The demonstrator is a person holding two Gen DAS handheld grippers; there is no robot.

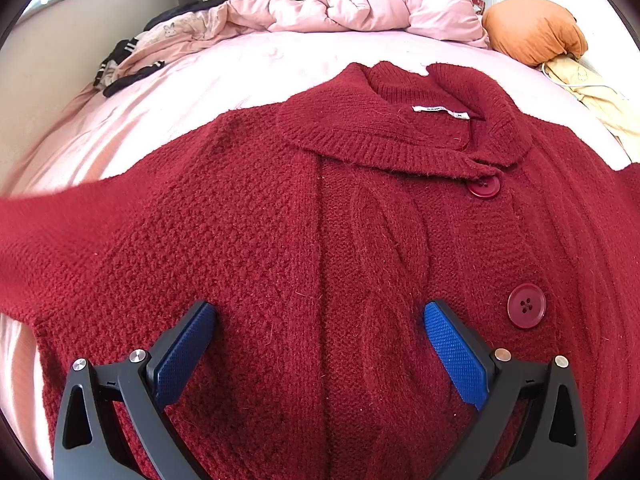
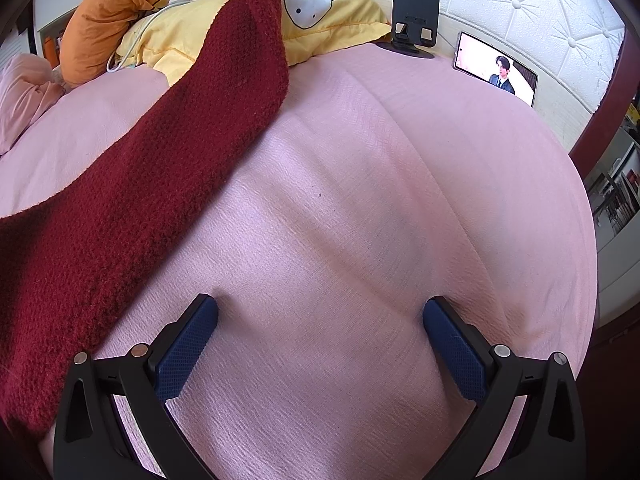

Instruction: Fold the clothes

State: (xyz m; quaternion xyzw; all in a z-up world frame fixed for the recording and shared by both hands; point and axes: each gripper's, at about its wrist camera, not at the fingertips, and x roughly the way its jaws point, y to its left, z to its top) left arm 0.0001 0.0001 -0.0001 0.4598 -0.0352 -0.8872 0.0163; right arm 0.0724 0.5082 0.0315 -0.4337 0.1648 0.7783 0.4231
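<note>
Two grippers stand spread, empty: the left gripper [image 1: 320,320] over the red knit cardigan [image 1: 280,208], laid buttoned and face-up on the pink bedsheet [image 2: 360,200]; the right gripper [image 2: 320,320] beside its outstretched sleeve [image 2: 168,128]. Best to pinch that sleeve near its cuff and fold it across the cardigan's front.

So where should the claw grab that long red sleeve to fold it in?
Probably near the cuff end of the sleeve, pinching its right edge. It lies flat and stretched out across the pink sheet, with bare sheet on that side, so the open right claw can slide one finger under from the right and carry it back over the cardigan.
</note>
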